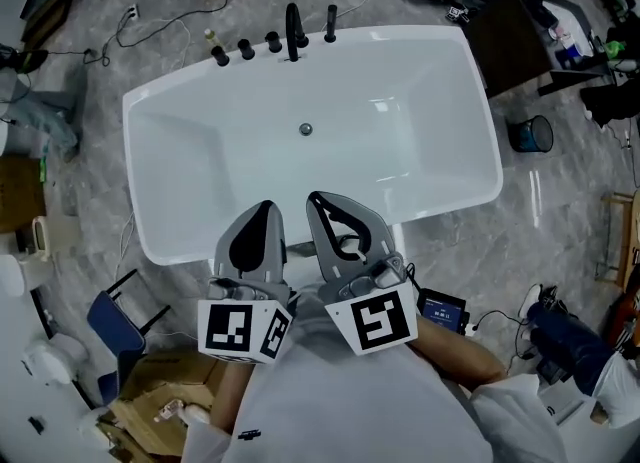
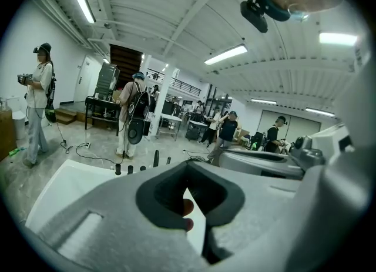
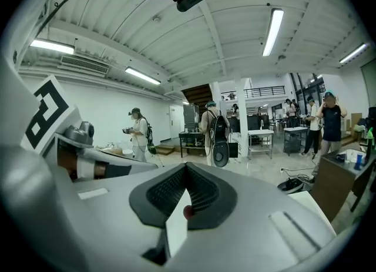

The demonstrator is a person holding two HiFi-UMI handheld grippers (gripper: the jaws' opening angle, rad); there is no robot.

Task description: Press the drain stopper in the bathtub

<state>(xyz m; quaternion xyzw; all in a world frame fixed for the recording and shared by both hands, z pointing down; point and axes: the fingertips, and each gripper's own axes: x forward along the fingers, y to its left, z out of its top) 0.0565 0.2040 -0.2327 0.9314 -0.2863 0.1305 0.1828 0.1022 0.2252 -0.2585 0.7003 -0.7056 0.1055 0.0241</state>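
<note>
The left claw (image 1: 264, 209) and right claw (image 1: 318, 199), both closed and empty, hung over the near rim of the bathtub (image 1: 155, 221), so pressing the mid-floor drain stopper (image 1: 305, 129) likely needed one closed tip brought squarely down.
</note>
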